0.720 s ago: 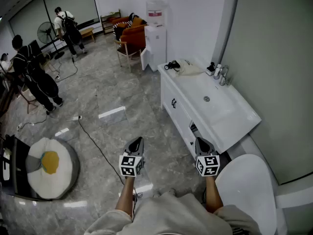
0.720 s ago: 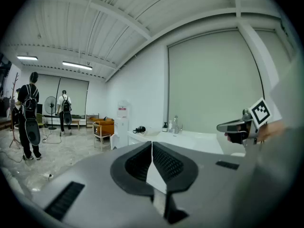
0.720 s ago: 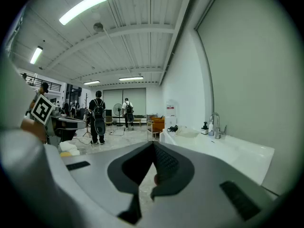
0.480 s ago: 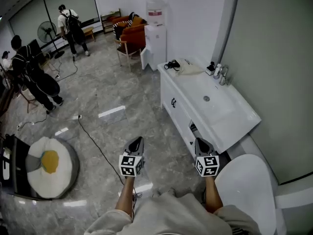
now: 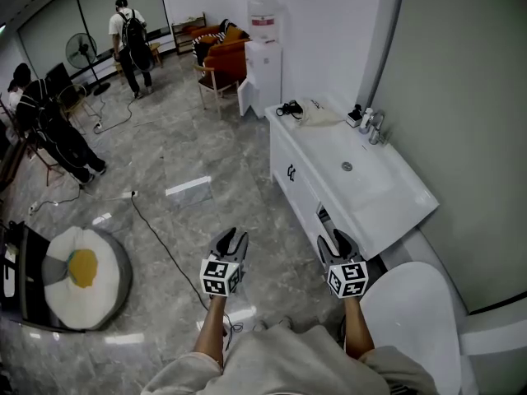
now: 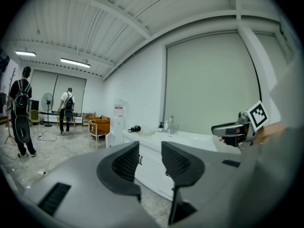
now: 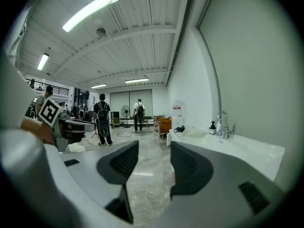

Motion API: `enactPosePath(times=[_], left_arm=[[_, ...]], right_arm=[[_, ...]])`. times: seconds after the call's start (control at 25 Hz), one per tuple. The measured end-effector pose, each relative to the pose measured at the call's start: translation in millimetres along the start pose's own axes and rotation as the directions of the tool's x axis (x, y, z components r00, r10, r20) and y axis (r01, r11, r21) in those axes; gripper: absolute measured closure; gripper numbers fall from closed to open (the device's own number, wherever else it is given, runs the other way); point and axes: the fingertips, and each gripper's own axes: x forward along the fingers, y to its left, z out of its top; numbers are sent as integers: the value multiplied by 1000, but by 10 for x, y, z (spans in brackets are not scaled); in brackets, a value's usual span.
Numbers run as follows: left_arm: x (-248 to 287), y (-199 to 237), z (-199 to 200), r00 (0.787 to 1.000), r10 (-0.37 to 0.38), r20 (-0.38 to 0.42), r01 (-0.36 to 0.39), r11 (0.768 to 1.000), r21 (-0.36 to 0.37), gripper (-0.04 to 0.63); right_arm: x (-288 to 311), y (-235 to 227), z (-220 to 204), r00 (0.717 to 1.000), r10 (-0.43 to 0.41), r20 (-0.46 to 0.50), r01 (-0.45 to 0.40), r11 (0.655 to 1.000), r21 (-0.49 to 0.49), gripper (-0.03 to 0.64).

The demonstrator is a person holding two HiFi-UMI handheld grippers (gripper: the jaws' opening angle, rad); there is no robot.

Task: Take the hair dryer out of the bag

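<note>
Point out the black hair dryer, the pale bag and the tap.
black hair dryer [image 5: 289, 109], head view, its dark body.
pale cloth bag [image 5: 319, 115], head view, middle of its fabric.
chrome tap [image 5: 377, 125], head view, its spout.

Bright ceiling strip lights, fisheye edges

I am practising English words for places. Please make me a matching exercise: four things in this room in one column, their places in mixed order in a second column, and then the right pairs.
Things
1. bag
2. faucet
3. egg-shaped cushion
4. water dispenser

Places
A. on the floor, at the head view's lower left
B. at the back edge of the basin
C. on the floor, just beyond the far end of the vanity
D. on the vanity top, at its far end

Pairs: 1-D, 2-B, 3-A, 4-C
</note>
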Motion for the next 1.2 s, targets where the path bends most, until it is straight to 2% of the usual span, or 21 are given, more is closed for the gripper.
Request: enactPosePath(times=[0.08, 0.2, 0.28, 0.72, 1.2], left_arm=[[28, -43, -1, 1000, -14, 2, 14, 1000, -8, 417], [71, -107, -9, 1000, -15, 1, 15, 1000, 4, 334], [78, -161, -41, 1000, -15, -8, 15, 1000, 11, 321], [304, -280, -142, 1000, 25, -18, -25, 1000, 12, 316], [914, 98, -125, 999, 28, -17, -27, 999, 23, 316]], right_arm=[[25, 25, -15, 1000, 26, -4, -26, 1000, -4, 366], [47, 10, -23, 999, 35, -6, -35, 999, -22, 293], [34, 0, -34, 999, 41, -9, -41, 999, -28, 290], [184, -247, -128, 997, 70, -22, -71, 996, -46, 290], [853, -503, -89, 998, 53, -20, -54, 997, -62, 301]])
